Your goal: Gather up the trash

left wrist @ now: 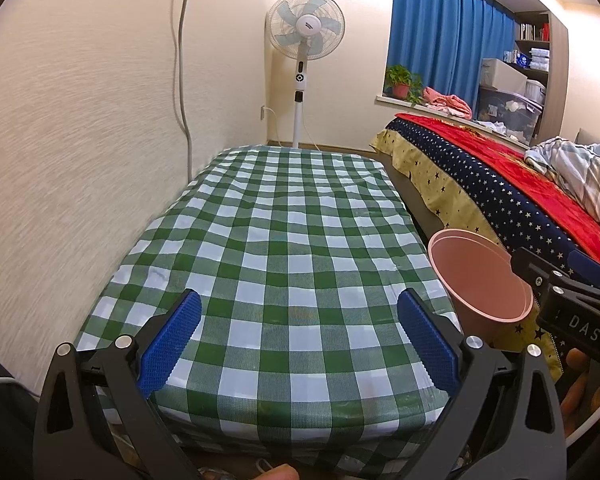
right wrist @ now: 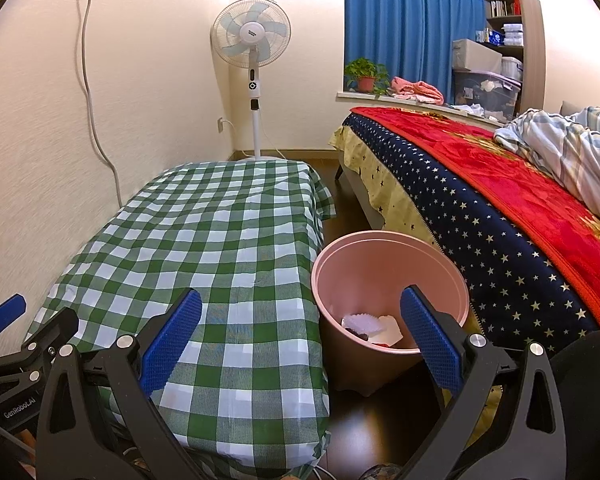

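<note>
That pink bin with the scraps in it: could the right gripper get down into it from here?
Probably yes. The right gripper is open and empty, the pink bin has no lid, and nothing lies between them.

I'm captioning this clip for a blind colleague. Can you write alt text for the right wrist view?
A pink bin holding white and red scraps stands on the dark floor between a green-checked table and a bed with a starry cover. The right hand-held gripper is open and empty in the foreground. A white fan stands by the far wall.
</note>
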`<state>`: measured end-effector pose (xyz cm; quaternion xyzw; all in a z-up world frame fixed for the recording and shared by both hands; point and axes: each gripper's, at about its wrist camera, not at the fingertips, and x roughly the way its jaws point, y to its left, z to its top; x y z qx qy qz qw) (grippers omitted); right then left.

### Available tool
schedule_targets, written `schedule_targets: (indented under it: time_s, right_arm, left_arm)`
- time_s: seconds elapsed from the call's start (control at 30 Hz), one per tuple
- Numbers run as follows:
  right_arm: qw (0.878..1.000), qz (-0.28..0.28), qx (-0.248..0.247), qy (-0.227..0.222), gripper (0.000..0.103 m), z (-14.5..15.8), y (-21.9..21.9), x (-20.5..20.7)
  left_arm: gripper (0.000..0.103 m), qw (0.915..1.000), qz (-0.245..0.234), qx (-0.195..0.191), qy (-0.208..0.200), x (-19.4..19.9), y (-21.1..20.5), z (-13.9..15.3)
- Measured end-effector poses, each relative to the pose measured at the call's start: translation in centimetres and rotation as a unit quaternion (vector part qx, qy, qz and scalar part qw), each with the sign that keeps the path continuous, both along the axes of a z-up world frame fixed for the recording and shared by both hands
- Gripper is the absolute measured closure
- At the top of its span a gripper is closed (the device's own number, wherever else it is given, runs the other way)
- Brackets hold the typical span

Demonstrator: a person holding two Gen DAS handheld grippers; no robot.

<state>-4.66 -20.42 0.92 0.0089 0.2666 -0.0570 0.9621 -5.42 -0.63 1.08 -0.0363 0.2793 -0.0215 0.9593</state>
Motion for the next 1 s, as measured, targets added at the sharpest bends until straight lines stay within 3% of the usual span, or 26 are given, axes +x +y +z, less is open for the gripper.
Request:
schedule_targets:
  time_s: [1.0]
  right_arm:
    - [1.000, -0.001, 0.002, 0.003, 0.005, -0.21, -0.20, -0.03]
  left_arm:
    - [0.008, 0.9999, 0.008, 0.000, 0.013, 0.20, -0.06, -0.64]
